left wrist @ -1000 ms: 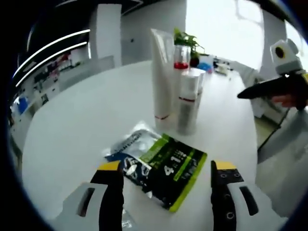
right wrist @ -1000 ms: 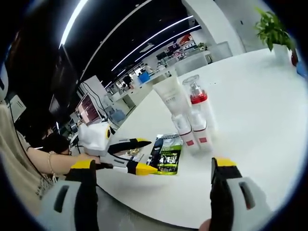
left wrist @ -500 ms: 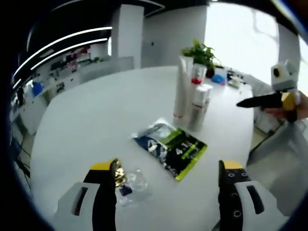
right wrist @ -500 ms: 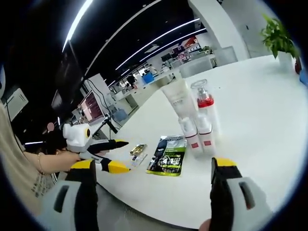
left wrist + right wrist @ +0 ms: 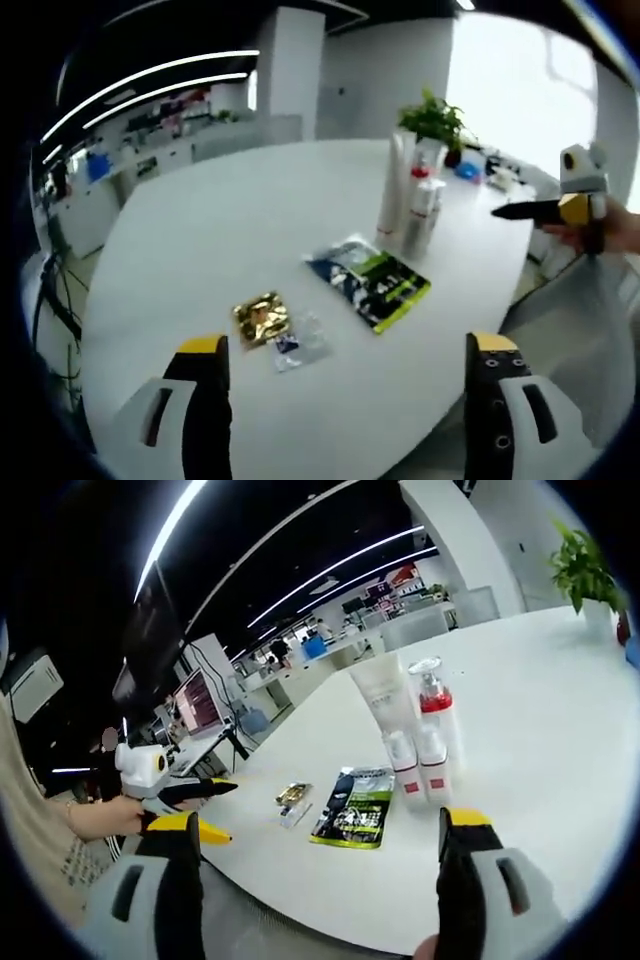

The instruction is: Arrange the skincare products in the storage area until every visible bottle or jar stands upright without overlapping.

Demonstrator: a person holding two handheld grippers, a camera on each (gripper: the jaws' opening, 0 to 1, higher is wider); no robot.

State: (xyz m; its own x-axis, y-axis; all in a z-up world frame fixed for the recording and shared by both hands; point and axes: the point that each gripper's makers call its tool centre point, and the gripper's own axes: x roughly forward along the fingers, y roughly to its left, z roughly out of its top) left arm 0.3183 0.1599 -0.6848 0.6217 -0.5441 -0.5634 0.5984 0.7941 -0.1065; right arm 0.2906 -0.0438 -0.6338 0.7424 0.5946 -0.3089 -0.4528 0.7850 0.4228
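Observation:
Several skincare containers stand upright together on the white round table (image 5: 200, 250): a tall white tube (image 5: 397, 193), a pump bottle with a red collar (image 5: 425, 170) and short white bottles (image 5: 418, 218). In the right gripper view they are the tube (image 5: 384, 695), the pump bottle (image 5: 436, 708) and two small bottles (image 5: 406, 770). A green-black sachet (image 5: 371, 283) (image 5: 355, 808) lies flat in front of them. My left gripper (image 5: 346, 345) (image 5: 225, 810) is open and far back from the products. My right gripper (image 5: 318, 822) (image 5: 545, 208) is open too, off the table's edge.
A gold foil packet (image 5: 260, 318) (image 5: 291, 793) and a small clear packet (image 5: 297, 346) lie flat near the sachet. A potted plant (image 5: 435, 115) (image 5: 580, 570) stands at the table's far side. A person's hand (image 5: 620, 228) holds the right gripper. Desks with monitors (image 5: 195, 705) stand beyond.
My left gripper has drawn back from the sachet and bottles, so the gold and clear packets now show ahead of it. The right gripper has barely moved. Both stay open.

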